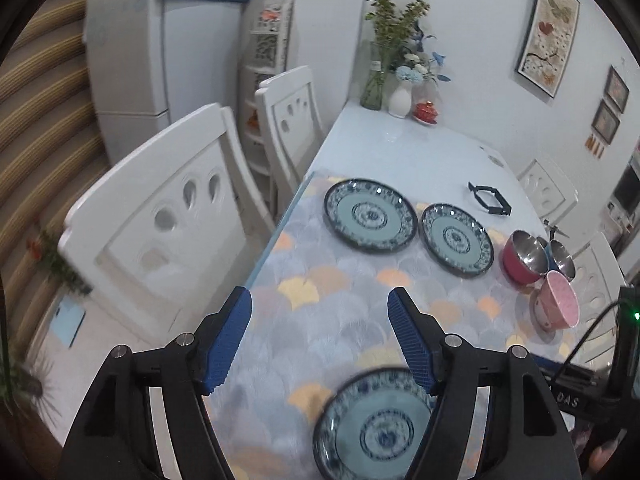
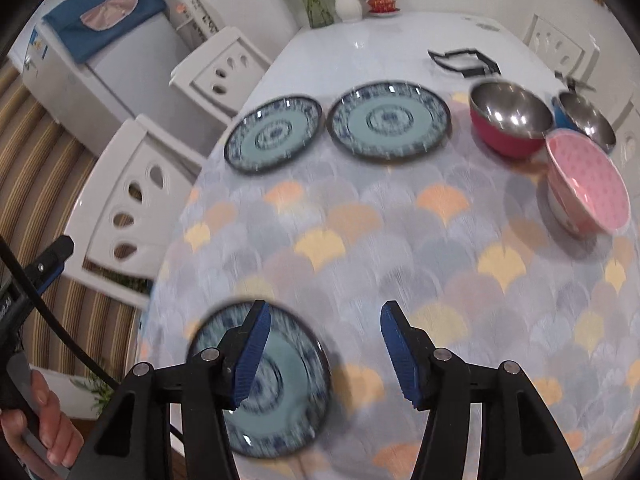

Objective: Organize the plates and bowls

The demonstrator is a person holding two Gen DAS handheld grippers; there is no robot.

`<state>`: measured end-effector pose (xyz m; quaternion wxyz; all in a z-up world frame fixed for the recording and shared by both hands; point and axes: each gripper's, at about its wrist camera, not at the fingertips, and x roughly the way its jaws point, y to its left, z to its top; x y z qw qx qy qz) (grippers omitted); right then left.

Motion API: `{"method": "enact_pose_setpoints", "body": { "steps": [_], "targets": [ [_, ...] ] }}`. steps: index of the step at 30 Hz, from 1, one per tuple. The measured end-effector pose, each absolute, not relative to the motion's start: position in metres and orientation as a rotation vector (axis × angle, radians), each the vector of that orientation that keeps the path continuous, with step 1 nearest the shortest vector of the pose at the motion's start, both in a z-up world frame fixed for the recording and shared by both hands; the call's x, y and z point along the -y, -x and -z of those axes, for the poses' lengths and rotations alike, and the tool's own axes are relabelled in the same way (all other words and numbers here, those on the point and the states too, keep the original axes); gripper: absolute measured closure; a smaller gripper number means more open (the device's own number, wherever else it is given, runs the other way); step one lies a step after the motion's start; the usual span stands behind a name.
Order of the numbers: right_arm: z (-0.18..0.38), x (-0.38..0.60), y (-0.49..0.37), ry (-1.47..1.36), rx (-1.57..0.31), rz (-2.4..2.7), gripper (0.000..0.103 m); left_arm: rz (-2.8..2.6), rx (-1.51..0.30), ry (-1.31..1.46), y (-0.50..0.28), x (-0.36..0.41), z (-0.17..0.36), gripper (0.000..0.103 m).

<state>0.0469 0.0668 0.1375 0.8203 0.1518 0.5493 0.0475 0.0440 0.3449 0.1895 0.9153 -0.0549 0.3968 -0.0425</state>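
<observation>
Three blue-patterned plates lie on the table: a far left plate [image 1: 370, 215] [image 2: 274, 138], a far right plate [image 1: 456, 240] [image 2: 390, 120], and a near plate [image 1: 376, 428] [image 2: 276, 380]. A red steel bowl [image 1: 522, 256] [image 2: 510, 118], a blue steel bowl [image 1: 562, 258] [image 2: 582, 118] and a pink bowl [image 1: 556, 306] [image 2: 586, 186] stand at the right. My left gripper [image 1: 320, 336] is open and empty above the near plate. My right gripper [image 2: 324, 352] is open and empty, its left finger over the near plate.
White chairs [image 1: 168, 232] stand along the table's left edge. A black frame [image 1: 490, 200] lies beyond the plates. Vases with flowers [image 1: 396, 80] and a red lidded cup [image 1: 426, 112] stand at the far end. A fridge [image 1: 132, 52] is behind the chairs.
</observation>
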Motion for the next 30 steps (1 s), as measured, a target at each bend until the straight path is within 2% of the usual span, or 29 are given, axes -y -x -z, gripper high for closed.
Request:
{"method": "enact_pose_setpoints", "body": {
  "steps": [7,13,23,27,30],
  "targets": [
    [-0.137,-0.088,-0.116,-0.317,-1.145,-0.048,0.048,0.169,-0.836,0.096,-0.118,-0.356,-0.186,0.034],
    [-0.109,-0.100,-0.171,-0.385,-1.183,-0.004,0.048,0.241,-0.945,0.012,-0.191,-0.342,-0.152,0.035],
    [-0.066,-0.106,-0.220,-0.474,-1.258,0.063,0.048,0.387,-1.072,0.075,-0.282,-0.319,-0.095,0.038],
    [-0.047,-0.108,-0.243,-0.486,-1.297,0.065,0.051,0.395,-1.094,0.106,-0.307,-0.319,-0.079,0.038],
    [-0.037,-0.111,-0.257,-0.493,-1.309,0.057,0.056,0.403,-1.124,0.131,-0.326,-0.321,-0.063,0.047]
  ]
}}
